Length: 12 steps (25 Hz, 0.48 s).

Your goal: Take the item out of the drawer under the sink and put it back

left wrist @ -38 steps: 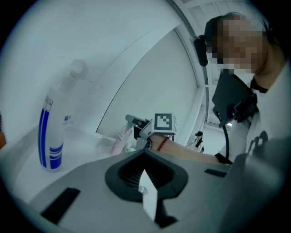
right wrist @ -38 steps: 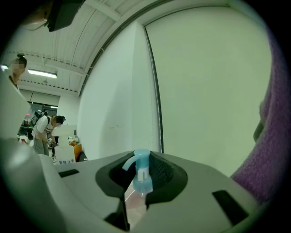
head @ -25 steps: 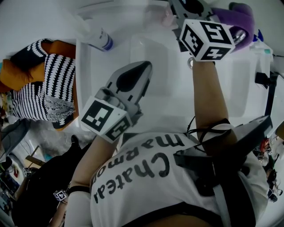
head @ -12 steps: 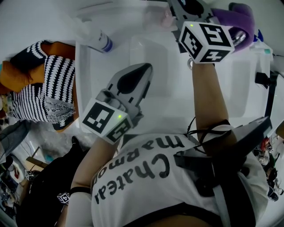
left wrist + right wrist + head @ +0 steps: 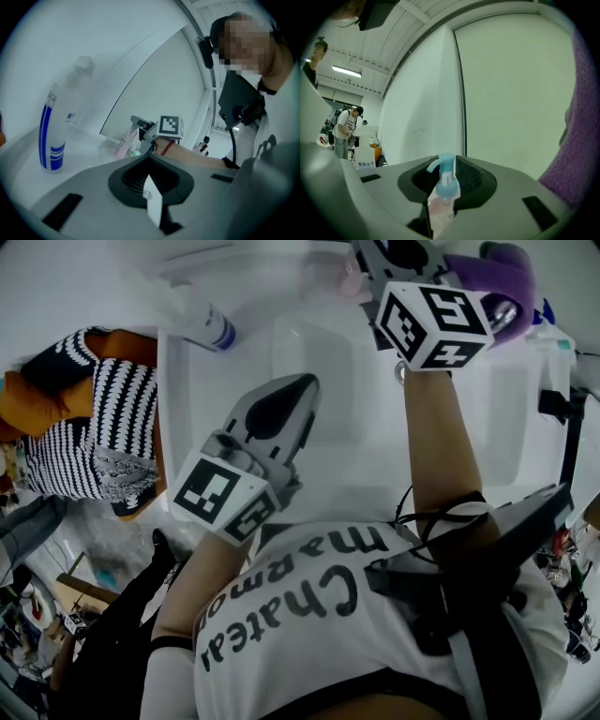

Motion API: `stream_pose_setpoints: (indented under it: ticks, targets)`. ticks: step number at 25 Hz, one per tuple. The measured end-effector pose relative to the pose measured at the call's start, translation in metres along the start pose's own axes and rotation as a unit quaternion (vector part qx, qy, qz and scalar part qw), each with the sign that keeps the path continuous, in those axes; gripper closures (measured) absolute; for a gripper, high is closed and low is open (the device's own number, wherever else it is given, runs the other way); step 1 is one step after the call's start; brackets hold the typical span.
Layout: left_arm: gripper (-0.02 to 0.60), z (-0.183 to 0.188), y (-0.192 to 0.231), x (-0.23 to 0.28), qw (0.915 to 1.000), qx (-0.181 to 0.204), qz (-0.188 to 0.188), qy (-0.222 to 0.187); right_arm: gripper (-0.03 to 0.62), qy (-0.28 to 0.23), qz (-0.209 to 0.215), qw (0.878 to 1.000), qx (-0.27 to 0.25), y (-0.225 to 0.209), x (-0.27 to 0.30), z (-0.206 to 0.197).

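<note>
A pink pump bottle [image 5: 444, 180] with a pale blue pump head stands between the jaws of my right gripper [image 5: 443, 190]. The jaws have just been opening slightly, and the pads still lie against the bottle's sides. In the head view that gripper [image 5: 364, 259] reaches level to the back of the white sink [image 5: 487, 427], with the bottle [image 5: 352, 282] at its tip. My left gripper [image 5: 302, 395] hovers over the basin's left side. Its jaws are shut with nothing between them [image 5: 150, 177]. It looks across at the right gripper [image 5: 140, 124] and the bottle [image 5: 123, 142]. No drawer is in view.
A white bottle with a blue label [image 5: 208, 322] stands on the counter's back left corner. A purple plush thing [image 5: 502, 277] sits just right of my right gripper. A spray bottle [image 5: 558, 343] stands at the sink's right edge. A striped cloth [image 5: 112, 418] lies left of the counter.
</note>
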<state>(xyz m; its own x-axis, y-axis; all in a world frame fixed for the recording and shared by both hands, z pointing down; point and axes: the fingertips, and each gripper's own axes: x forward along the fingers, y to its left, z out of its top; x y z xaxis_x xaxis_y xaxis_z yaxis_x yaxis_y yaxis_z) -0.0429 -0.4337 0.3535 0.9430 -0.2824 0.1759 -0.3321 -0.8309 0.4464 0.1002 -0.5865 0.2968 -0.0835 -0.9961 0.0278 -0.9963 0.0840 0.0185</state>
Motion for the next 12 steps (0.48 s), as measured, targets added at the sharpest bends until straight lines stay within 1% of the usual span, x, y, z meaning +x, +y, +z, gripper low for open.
stream_pose_setpoints:
  ticks: [6, 12]
  targets:
    - [0.574, 0.0006, -0.0001, -0.0013, 1.0, 0.005, 0.003, -0.005, 0.491, -0.001, -0.003, 1.0, 0.002, -0.0016, -0.0007, -0.0004]
    - [0.574, 0.0004, -0.0003, 0.0009, 1.0, 0.001, 0.004, -0.005, 0.47, 0.001, -0.003, 1.0, 0.003, -0.0035, -0.0005, -0.0026]
